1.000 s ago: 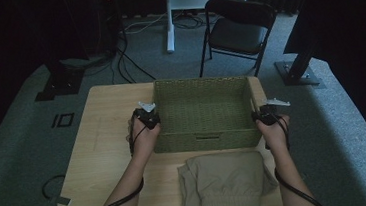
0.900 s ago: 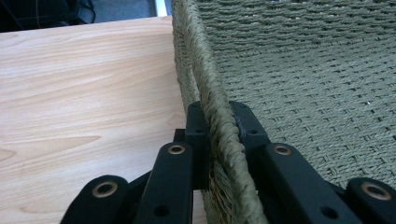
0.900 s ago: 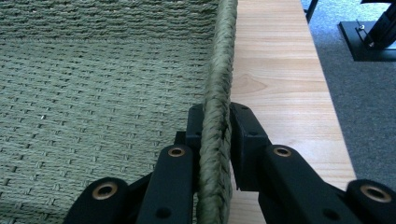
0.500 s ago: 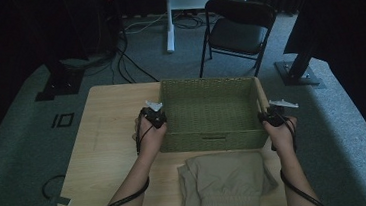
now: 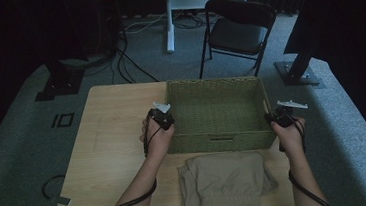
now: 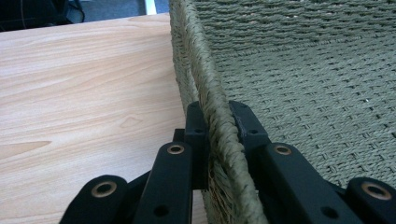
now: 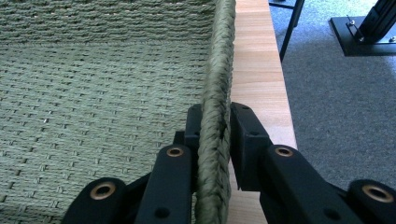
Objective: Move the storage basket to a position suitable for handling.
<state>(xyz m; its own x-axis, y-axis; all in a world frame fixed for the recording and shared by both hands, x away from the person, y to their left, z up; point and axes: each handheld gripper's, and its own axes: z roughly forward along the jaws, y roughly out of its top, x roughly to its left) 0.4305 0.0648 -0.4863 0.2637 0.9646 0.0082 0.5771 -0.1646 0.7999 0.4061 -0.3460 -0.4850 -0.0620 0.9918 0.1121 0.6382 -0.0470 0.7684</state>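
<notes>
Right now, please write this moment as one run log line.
left claw: shut on basket left rim | right claw: shut on right rim | folded cloth: on table

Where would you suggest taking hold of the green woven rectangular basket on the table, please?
By the rims of its two short side walls. The green woven rectangular basket is wide, open-topped and thin-walled, so one jaw fits inside and one outside each wall. The left gripper and right gripper are already shut on opposite rims like this, reaching forward from the person's side, which probably keeps it level.
</notes>
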